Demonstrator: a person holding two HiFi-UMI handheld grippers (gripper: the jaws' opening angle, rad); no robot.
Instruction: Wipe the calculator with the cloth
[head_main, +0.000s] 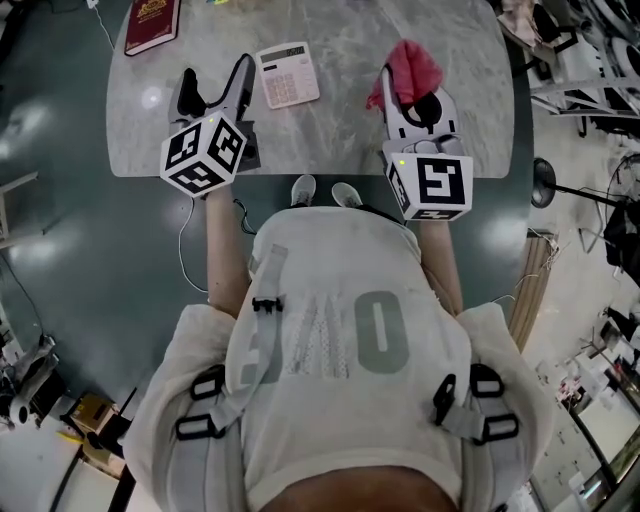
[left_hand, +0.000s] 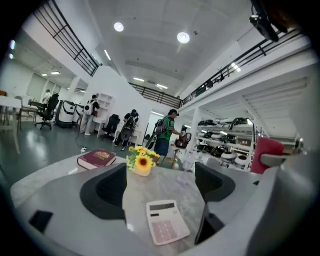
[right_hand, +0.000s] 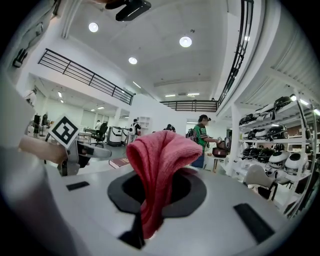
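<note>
**Hand-held grippers at the surface: left open, right clamped on cloth**

Left hand-held gripper (head_main: 214, 88) sat low over the pale marble surface (head_main: 350, 135) with its jaws spread wide and nothing pressed between the pads. In the left gripper view, the white calculator (left_hand: 167, 221) lay flat on the surface, keys up. It was seen in the gap between the open jaws, nearer the right-hand one, with neither pad touching it. In the head view it lay between the two grippers, closer to the left one.

Right hand-held gripper (right_hand: 157, 192) was closed on the red cloth (right_hand: 159, 160). The cloth bunched up above the jaws and one fold hung down between them. This gripper was off to the right of the calculator, apart from it.

A dark red book (head_main: 152, 24) lay at the far left of the surface. A small pot of yellow flowers (left_hand: 141, 161) stood beyond the calculator.
</note>
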